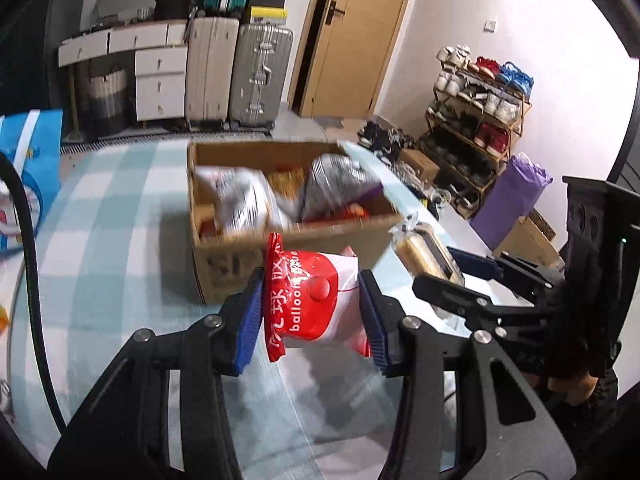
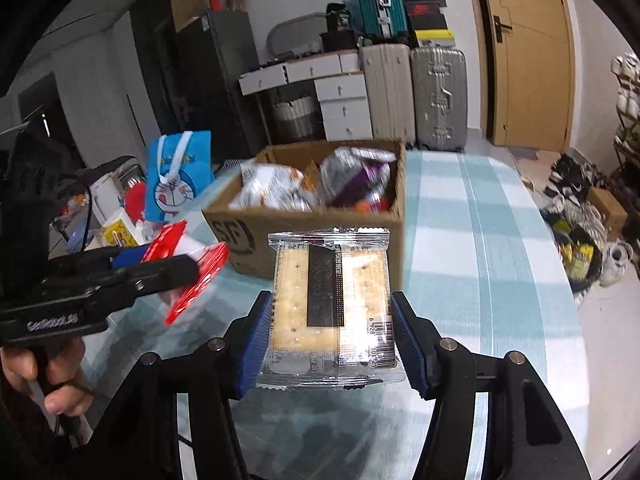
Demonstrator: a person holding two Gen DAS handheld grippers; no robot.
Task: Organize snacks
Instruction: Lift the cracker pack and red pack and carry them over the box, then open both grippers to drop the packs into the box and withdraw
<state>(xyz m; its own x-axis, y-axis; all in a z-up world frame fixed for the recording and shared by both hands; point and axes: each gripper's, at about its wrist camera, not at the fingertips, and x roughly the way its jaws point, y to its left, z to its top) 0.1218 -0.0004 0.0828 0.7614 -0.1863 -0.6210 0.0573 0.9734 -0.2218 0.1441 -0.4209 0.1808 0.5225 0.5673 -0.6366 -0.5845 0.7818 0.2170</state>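
My left gripper (image 1: 310,316) is shut on a red and white snack packet (image 1: 316,304), held above the table in front of the cardboard box (image 1: 224,272). My right gripper (image 2: 330,336) is shut on a clear-wrapped cracker pack (image 2: 332,304), also held up short of the box (image 2: 236,232). The box holds several snack bags, silver and purple among them. In the left wrist view the right gripper (image 1: 448,270) with the cracker pack (image 1: 420,256) shows at the right. In the right wrist view the left gripper (image 2: 168,264) with the red packet (image 2: 200,276) shows at the left, a hand on its handle.
The table carries a light blue checked cloth (image 1: 112,240). A blue cartoon gift bag (image 2: 180,176) and small cartons stand at the table's left end. Suitcases (image 2: 436,96), drawers and a door stand behind; a shoe rack (image 1: 480,128) and purple bag (image 1: 516,200) to the right.
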